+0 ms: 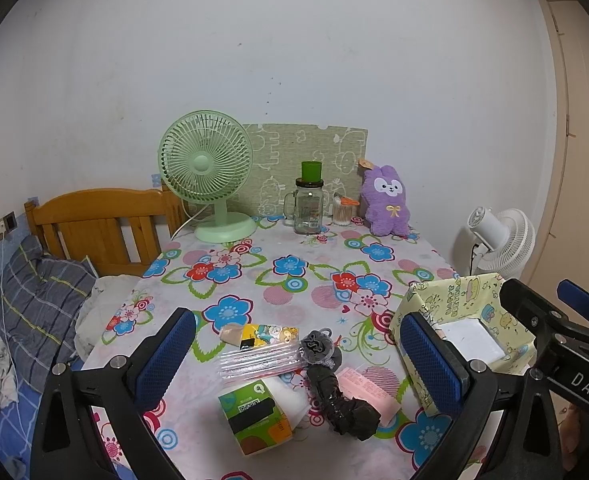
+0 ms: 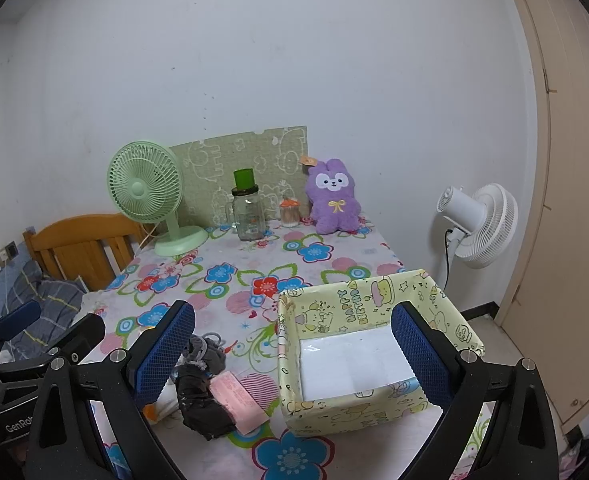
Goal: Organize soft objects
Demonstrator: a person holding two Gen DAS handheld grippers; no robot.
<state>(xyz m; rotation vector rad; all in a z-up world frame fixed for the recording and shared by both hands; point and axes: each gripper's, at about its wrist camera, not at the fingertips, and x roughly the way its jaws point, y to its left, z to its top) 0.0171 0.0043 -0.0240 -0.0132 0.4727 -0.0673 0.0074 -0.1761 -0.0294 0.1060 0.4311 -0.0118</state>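
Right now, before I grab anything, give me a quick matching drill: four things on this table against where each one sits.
Things:
1. purple plush
2. yellow box
3. green fan
4. black bundle

Places:
A. back left
B. near edge, centre
C. back right, against the wall
D. near right corner

Pairs: 1-C, 2-D, 3-A, 4-B

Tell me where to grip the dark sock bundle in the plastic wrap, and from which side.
Grip the dark sock bundle across its narrow middle, coming down from above with the left gripper, whose jaws already stand open around it. It lies flat and elongated on the table, overlapping a pink packet, so a pinch across its width probably avoids the packet and the green tissue pack alongside.
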